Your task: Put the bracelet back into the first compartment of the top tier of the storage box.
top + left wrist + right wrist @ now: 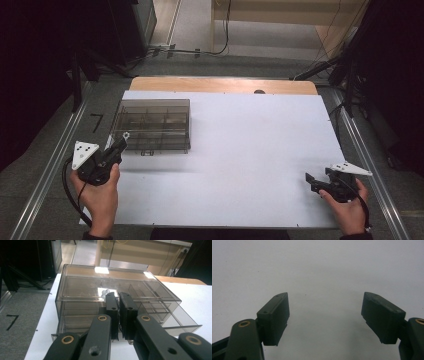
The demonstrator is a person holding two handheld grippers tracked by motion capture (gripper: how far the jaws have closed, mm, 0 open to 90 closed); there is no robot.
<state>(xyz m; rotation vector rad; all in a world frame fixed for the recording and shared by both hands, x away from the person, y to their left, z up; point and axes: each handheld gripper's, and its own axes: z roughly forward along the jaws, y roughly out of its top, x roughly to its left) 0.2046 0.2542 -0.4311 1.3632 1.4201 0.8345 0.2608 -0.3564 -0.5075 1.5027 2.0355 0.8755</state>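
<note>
the smoky transparent plastic organiser box with inner dividers (152, 125) sits on the white table sheet (240, 150) toward the far left, its long side square to the person's edge; in the left gripper view one drawer-like tray (175, 317) projects from its right end. the left gripper (120, 142) is held just in front of the box's near wall, jaws pressed together with nothing visible between them. judged from this pose, it is lined up to push or hook a low part of the box front rather than to grasp it. whether the tips touch the wall cannot be told. the right gripper (310, 180) rests low over bare sheet near the right edge, well apart from the box, jaws spread wide and empty, probably parked in reserve. small pale round objects (105, 293) lie inside a compartment behind the left jaws. nothing stands between either gripper and the box. beyond the table are a wooden board edge (225, 85), dark stands and cables (200, 50) on the floor.
</note>
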